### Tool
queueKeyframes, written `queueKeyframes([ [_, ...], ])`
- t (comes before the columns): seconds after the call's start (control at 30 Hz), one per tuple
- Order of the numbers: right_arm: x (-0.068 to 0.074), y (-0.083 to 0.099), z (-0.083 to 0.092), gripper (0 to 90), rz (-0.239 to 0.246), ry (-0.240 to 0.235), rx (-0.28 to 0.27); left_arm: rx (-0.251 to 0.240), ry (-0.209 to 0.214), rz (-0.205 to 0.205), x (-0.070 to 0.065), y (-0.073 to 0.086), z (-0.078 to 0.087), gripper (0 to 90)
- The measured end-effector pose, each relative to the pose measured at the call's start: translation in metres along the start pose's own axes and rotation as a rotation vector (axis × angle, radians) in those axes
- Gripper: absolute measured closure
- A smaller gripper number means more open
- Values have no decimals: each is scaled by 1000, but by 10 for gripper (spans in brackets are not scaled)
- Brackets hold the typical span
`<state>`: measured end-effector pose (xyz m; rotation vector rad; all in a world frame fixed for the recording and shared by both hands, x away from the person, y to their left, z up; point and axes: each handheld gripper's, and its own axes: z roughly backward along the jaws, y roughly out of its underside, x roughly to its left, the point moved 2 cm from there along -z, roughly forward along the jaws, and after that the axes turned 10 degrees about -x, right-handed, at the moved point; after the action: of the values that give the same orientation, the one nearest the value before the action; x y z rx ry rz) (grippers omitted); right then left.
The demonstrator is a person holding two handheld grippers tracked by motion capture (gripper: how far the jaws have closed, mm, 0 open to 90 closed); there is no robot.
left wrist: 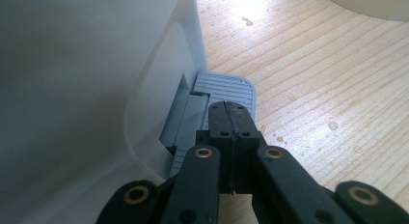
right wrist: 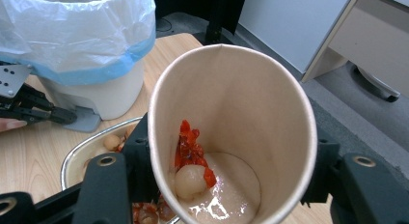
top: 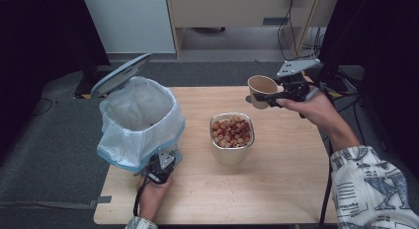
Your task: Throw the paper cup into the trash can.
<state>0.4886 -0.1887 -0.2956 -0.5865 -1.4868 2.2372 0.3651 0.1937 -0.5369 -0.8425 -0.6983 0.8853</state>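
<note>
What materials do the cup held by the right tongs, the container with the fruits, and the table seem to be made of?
The tan cup looks like matte paper: thin rolled rim, slightly squeezed oval by the right tongs. The square silver container seems brushed metal, probably steel, with a dull grey sheen. The light table shows wood grain lines, either wood or a wood-look laminate.

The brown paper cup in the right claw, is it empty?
No, the brown paper cup holds a pale peeled fruit and red peel pieces at its bottom.
</note>
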Motion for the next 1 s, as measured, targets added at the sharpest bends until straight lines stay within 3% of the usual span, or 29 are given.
queueKeyframes([
  [0.33,3,-6,-6,398,-6,9,-5,0,-1,-2,0,0,0,891],
  [1.0,10,-15,-16,396,-23,-23,-12,0,0,-6,0,0,0,892],
])
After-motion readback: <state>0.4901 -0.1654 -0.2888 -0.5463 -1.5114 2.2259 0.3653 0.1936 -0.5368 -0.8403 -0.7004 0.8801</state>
